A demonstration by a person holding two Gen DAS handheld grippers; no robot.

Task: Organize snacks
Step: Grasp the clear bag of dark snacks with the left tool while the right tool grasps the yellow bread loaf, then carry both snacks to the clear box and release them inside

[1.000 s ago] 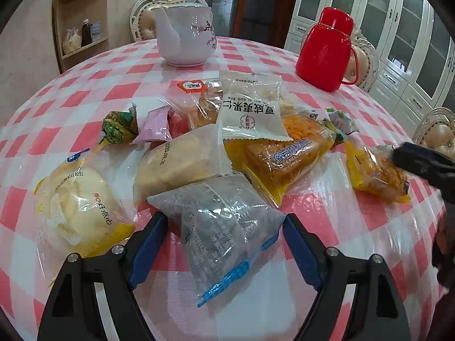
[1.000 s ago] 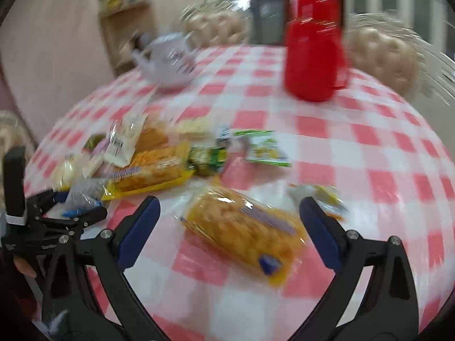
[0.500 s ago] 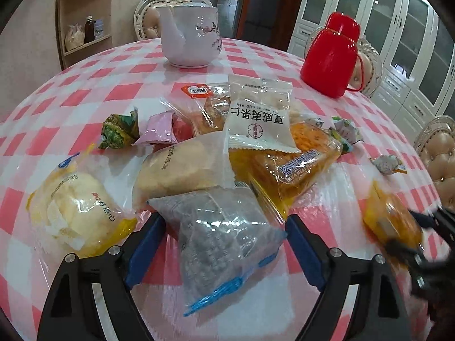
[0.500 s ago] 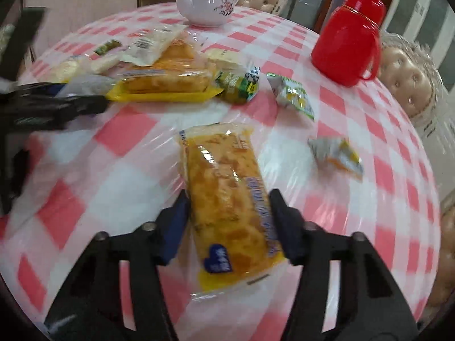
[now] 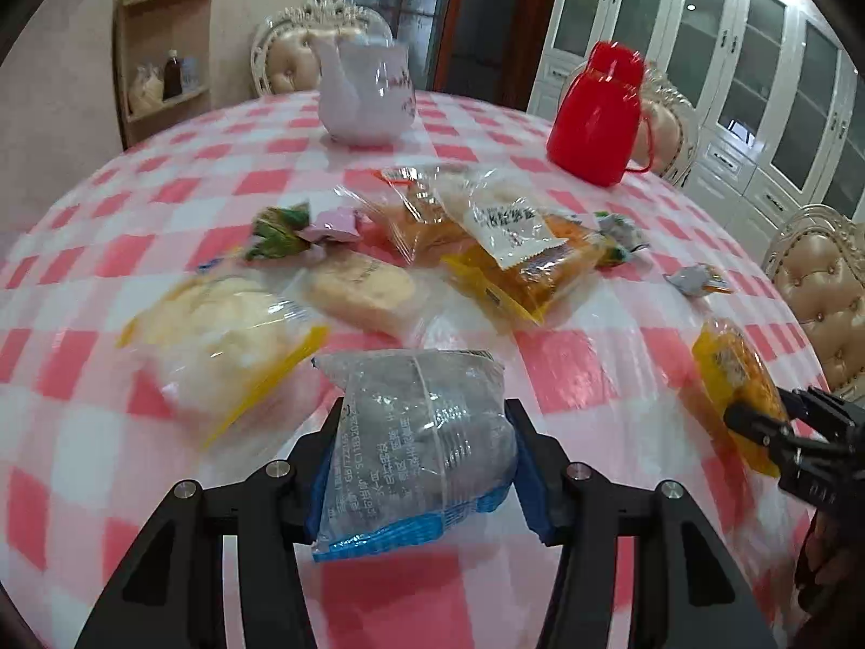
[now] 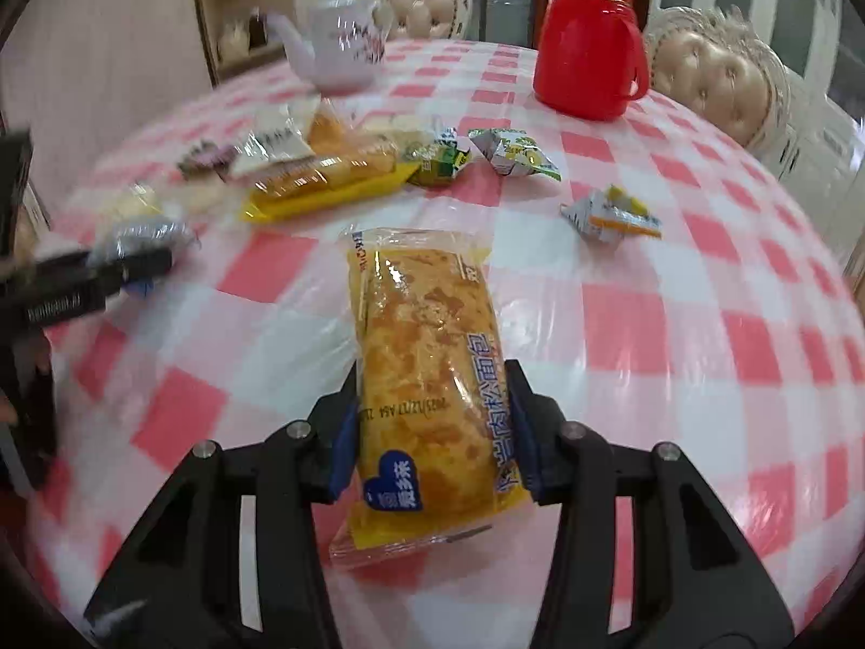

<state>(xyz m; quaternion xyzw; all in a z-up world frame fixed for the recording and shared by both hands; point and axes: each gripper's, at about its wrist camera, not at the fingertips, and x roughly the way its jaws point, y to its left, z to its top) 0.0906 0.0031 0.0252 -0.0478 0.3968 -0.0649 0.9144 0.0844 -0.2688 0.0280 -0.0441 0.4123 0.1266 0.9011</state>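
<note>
Barely begun, I judge: left tongs (image 5: 424,465) pinch a grey clear-wrapped bun (image 5: 419,432), right tongs (image 6: 432,424) pinch a yellow floss-bread packet (image 6: 427,378); most wrapped snacks lie jumbled before the white teapot (image 5: 365,94).

Pink-checked table (image 5: 135,205): teapot (image 5: 367,94), red flask (image 5: 594,119), loose snacks (image 5: 357,286).

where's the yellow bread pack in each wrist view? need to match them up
Left wrist: bread pack at the far right edge, pinched by the right gripper.
Right wrist: bread pack centre, running away from the camera, clamped at its near end by the right gripper.
Shared landmark: red flask, at the table's far side in both.
</note>
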